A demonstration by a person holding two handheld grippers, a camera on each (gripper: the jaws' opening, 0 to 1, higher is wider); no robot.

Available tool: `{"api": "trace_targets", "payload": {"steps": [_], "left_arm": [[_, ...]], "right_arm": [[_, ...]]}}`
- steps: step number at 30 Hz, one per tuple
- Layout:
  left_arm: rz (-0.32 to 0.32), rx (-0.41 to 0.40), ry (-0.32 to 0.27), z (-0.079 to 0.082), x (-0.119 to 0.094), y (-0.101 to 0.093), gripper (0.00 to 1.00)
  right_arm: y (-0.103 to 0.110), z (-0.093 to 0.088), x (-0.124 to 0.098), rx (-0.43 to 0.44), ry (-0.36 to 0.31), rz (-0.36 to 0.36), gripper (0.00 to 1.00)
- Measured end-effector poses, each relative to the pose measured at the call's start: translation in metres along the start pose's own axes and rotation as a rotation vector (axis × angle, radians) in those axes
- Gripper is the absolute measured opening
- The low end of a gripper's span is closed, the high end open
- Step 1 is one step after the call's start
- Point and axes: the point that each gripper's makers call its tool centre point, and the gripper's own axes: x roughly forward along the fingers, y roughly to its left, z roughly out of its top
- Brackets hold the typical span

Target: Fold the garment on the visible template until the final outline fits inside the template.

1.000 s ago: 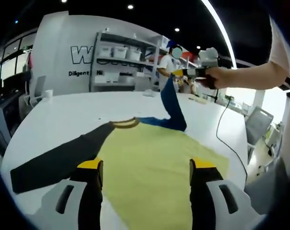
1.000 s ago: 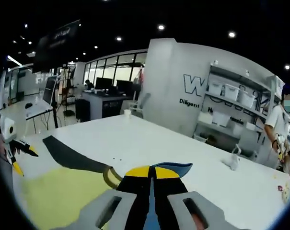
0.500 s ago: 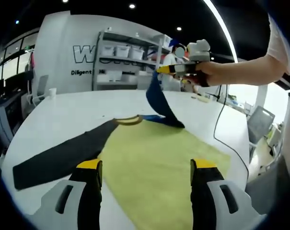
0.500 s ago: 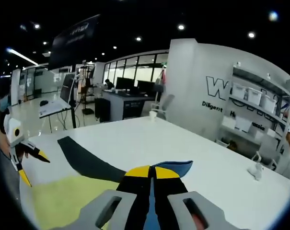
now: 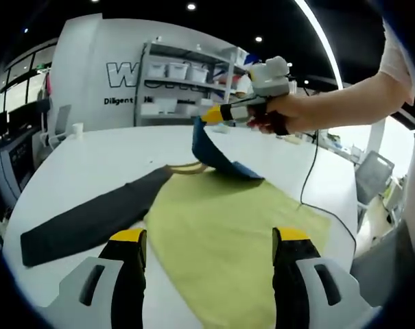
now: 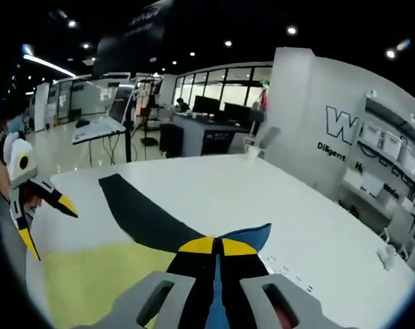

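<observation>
Right gripper lifts the blue sleeve to begin the fold

The right gripper (image 5: 208, 115) is clamped on the blue sleeve (image 5: 210, 152), raised over the far right of the yellow shirt (image 5: 221, 233), which lies flat on the white table (image 5: 90, 161). The left gripper (image 5: 208, 241) hovers released near the hem. The black sleeve (image 5: 90, 218) at left is unfolded; most folding remains. A cable (image 5: 315, 199) trails right.

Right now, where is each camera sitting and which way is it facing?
Left gripper view: low over the shirt, facing the shelves; its own open jaws frame the cloth, and an arm brings in the right gripper.
Right gripper view: behind jaws shut on the blue sleeve, facing the windows.
Shared: shirt, black sleeve, white table, both grippers; left gripper.
</observation>
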Motion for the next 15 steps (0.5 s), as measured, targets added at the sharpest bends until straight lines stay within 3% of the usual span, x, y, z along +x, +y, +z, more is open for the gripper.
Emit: {"api": "trace_targets", "payload": {"steps": [6,15], "left_arm": [[0.0,0.0,0.01,-0.002,0.0,0.001,0.76],[0.003,-0.004,0.017,-0.004,0.001,0.001,0.75]], "right_arm": [[0.035,-0.012,0.025,-0.076,0.055,0.066,0.0],[0.066,-0.042,0.049,-0.169,0.161,0.118,0.0]]}}
